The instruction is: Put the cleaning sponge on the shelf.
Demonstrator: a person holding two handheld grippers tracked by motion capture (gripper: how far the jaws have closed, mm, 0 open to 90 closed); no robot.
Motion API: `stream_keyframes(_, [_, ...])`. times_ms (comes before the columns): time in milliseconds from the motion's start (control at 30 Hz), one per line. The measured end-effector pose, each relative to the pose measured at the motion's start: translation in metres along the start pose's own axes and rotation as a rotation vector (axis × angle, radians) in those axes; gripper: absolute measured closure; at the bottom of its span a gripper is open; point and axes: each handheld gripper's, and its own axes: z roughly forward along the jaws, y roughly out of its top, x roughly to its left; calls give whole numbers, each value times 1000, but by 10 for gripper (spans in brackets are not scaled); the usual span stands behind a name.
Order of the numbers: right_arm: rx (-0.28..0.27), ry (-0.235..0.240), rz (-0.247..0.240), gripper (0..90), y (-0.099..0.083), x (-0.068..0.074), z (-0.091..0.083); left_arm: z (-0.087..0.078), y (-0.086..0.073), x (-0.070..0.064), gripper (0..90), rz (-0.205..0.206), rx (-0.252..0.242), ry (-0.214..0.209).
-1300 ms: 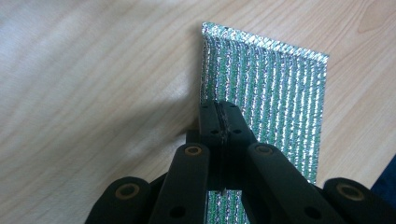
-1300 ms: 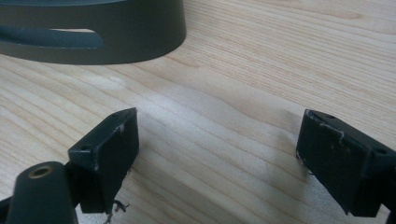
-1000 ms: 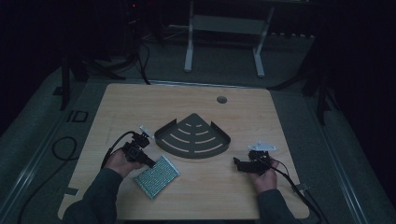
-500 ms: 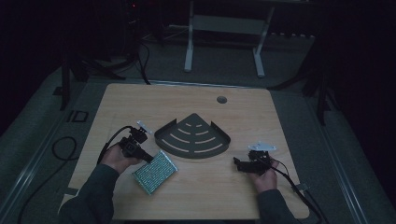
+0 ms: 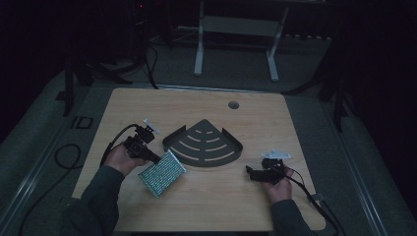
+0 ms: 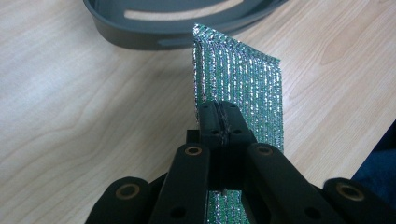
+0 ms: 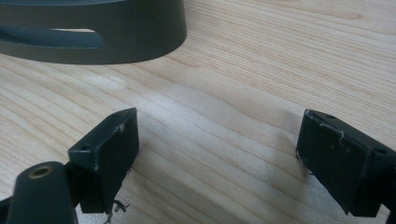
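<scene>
We see the left tool [image 5: 153,157] clamped on a glittery green pouch [image 5: 162,173] near the left front of the desk [image 5: 255,123]. In the left gripper view its two black jaws are pressed together on the pouch's [image 6: 243,88] near edge, with the foil standing up on edge between them and its far top corner reaching toward the dark tray [image 6: 154,28]. From the high view the pouch looks tilted, one corner held at the jaws and the rest angled down toward the person's side; we cannot tell whether its lower edge touches the desk. The left hand [image 5: 123,157] wraps the tool's body, and its cable loops off the desk's left edge.

The tray [image 5: 204,145] is a grey quarter-round piece with curved slots, lying flat near the middle of the desk, its point turned away from the person. The pouch sits just beside its left front corner, apart from it.

The right tool [image 5: 251,173] rests low at the right front of the desk, held by the right hand [image 5: 278,182], jaws pointing left. In the right gripper view we see its jaws spread wide with only bare wood between them, and the tray's [image 7: 116,32] curved wall lies ahead at the upper left, near but not touching.

A small round hole [image 5: 233,104] sits near the desk's far edge.
</scene>
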Motion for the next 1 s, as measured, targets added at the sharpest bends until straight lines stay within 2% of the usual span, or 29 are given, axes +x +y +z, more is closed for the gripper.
stream_keyframes(400, [0, 2, -1, 127, 0, 0, 0, -9, 15, -4, 900, 18, -16, 24])
stream_keyframes(633, [0, 3, -1, 127, 0, 0, 0, -13, 28, -7, 900, 44, 6, 37])
stream_keyframes(1000, [0, 5, -2, 127, 0, 0, 0, -21, 47, -6, 900, 66, 13, 67])
